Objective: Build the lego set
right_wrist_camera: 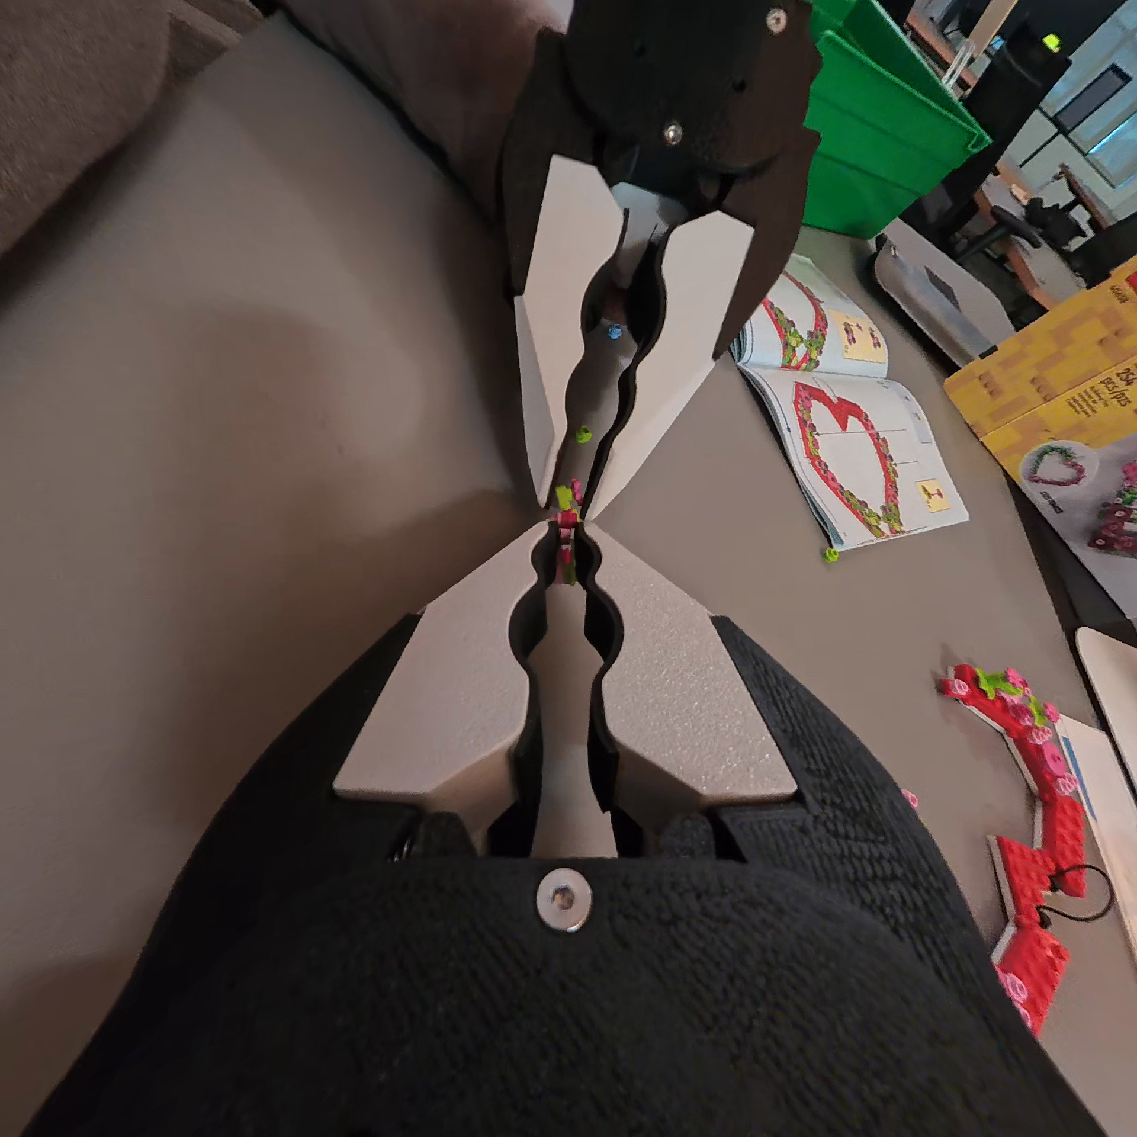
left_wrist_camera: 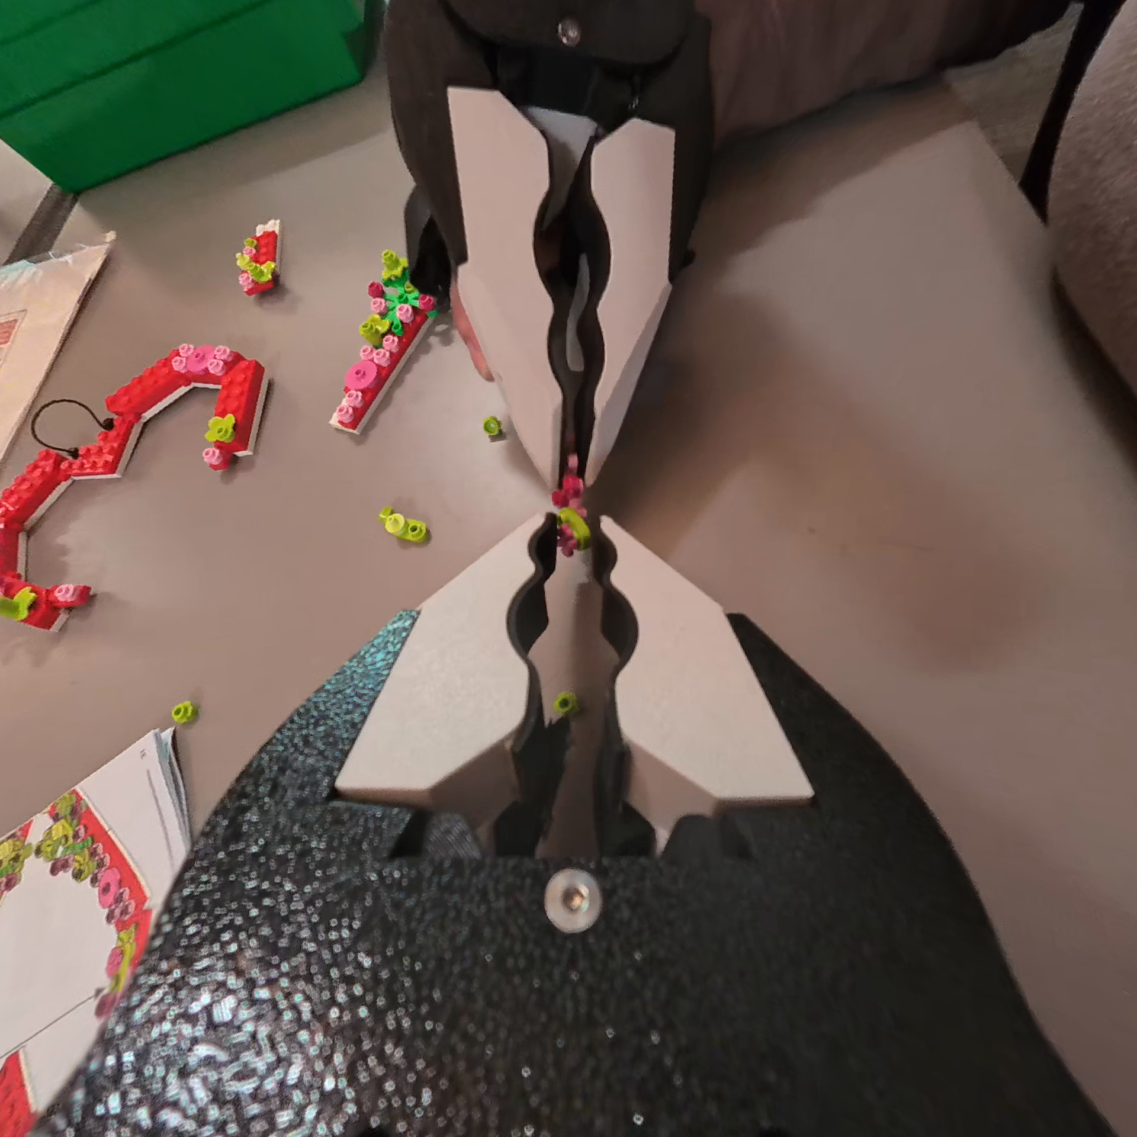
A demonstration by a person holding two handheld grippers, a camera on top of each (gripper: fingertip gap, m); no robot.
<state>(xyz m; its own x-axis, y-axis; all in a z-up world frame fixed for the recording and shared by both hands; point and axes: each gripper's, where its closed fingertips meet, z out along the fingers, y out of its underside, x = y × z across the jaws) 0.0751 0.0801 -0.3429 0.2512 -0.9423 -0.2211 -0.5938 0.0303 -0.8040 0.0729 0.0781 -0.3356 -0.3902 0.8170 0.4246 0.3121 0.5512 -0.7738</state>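
Observation:
My two grippers meet tip to tip above the grey table [left_wrist_camera: 830, 492]. My left gripper [left_wrist_camera: 573, 530] is shut on a small lime and pink flower cluster [left_wrist_camera: 575, 523]. My right gripper [left_wrist_camera: 569, 486] comes in from the far side, shut on a dark pink flower piece [left_wrist_camera: 565, 494]. The two pieces touch at the tips. In the right wrist view my right gripper [right_wrist_camera: 566, 536] pinches the pink piece [right_wrist_camera: 566, 528] against the lime piece [right_wrist_camera: 563, 495] in my left gripper [right_wrist_camera: 563, 501]. A long red heart section [left_wrist_camera: 123, 424], a flowered strip [left_wrist_camera: 381, 351] and a short red piece [left_wrist_camera: 261, 258] lie at left.
Loose lime studs [left_wrist_camera: 403, 526] [left_wrist_camera: 492, 426] [left_wrist_camera: 184, 712] lie on the table. An open instruction booklet [right_wrist_camera: 861, 443] and a yellow box [right_wrist_camera: 1058, 381] lie right of the grippers in the right wrist view. A green bin [left_wrist_camera: 172, 80] stands at the back. A red section [right_wrist_camera: 1033, 800] lies at right. The grippers are tip to tip, or close to it. Both grippers' tips are roughly 25 cm from the long red heart section [left_wrist_camera: 123, 424]. Seen from the right wrist view [right_wrist_camera: 1024, 905] as well.

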